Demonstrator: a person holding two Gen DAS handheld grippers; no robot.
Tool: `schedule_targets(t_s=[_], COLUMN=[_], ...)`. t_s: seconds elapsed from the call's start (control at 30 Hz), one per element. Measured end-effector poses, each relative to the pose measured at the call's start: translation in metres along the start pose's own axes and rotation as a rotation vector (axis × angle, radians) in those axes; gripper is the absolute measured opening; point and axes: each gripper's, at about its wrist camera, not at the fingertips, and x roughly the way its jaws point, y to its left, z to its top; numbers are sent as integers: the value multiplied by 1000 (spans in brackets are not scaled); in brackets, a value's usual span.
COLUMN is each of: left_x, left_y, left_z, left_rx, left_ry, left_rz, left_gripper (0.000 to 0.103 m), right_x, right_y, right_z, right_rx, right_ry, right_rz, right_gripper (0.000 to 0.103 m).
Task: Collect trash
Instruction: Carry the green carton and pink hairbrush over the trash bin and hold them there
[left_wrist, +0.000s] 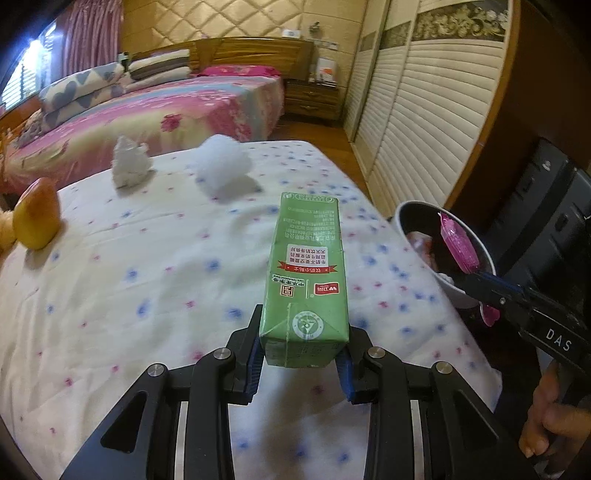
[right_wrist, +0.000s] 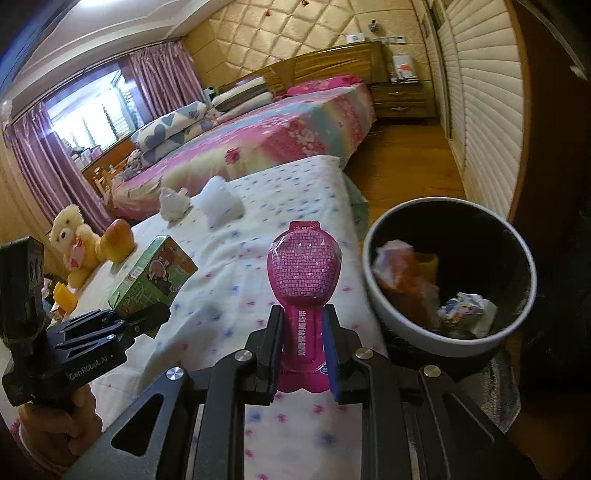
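My left gripper (left_wrist: 301, 363) is shut on a green drink carton (left_wrist: 306, 273), held above the flowered bedspread (left_wrist: 147, 295). In the right wrist view the same carton (right_wrist: 155, 277) shows at the left, clamped by that gripper (right_wrist: 142, 317). My right gripper (right_wrist: 301, 363) is shut on a pink snack pouch (right_wrist: 304, 273), just left of the white trash bin (right_wrist: 402, 332). In the left wrist view that pouch (left_wrist: 458, 243) hangs over the bin's rim (left_wrist: 458, 295). Two white crumpled wads (left_wrist: 129, 166) (left_wrist: 221, 166) lie further back on the bed.
The bin holds crumpled wrappers (right_wrist: 406, 277) and paper (right_wrist: 465, 306). A yellow plush bear (right_wrist: 74, 251) and an orange toy (left_wrist: 37, 214) sit at the bed's left. A second bed (left_wrist: 166, 107), a nightstand (left_wrist: 314, 99) and a slatted wardrobe (left_wrist: 424, 129) stand behind. A hand (left_wrist: 546, 410) grips the right tool.
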Motion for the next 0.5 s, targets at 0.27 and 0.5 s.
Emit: schedule_targets(t_s=[0.27, 0.5], left_x=[11, 21], left_y=[-22, -44], left_z=[7, 15], left_rx=[46, 84], left_ry=[4, 4], left_rz=[-33, -61], left_gripper=[32, 32], right_x=[-14, -19], right_y=[-29, -48], right_z=[0, 2], right_rx=[42, 69], right_ry=[-25, -37], right_rz=[-46, -82], right_gripper=[20, 20])
